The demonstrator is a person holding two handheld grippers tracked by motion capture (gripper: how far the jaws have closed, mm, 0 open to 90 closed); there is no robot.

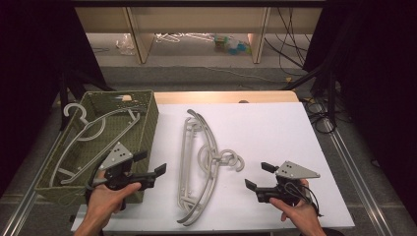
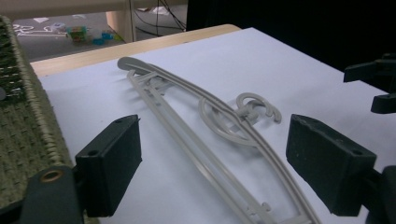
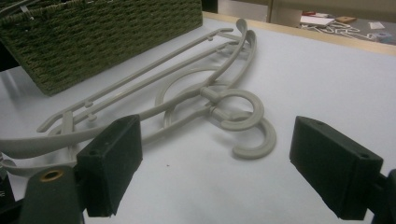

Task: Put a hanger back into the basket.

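Two grey plastic hangers (image 1: 214, 147) lie stacked on the white table top, hooks toward the right. A third grey hanger (image 1: 104, 117) rests inside the green woven basket (image 1: 150, 123) at the left. My left gripper (image 1: 151, 164) hovers by the basket's near right corner, open, pointing at the stacked hangers (image 2: 247, 112) with nothing between its jaws (image 2: 215, 168). My right gripper (image 1: 259, 176) is held to the right of the hooks, open and empty (image 3: 219, 168), facing the hangers (image 3: 212, 95) and the basket (image 3: 93, 37).
The white sheet (image 1: 275, 128) covers a wooden table whose far edge (image 1: 221, 96) shows beyond it. Shelving legs and cables stand on the floor behind. Dark curtains flank both sides. In the left gripper view the right gripper (image 2: 380, 84) appears at the right edge.
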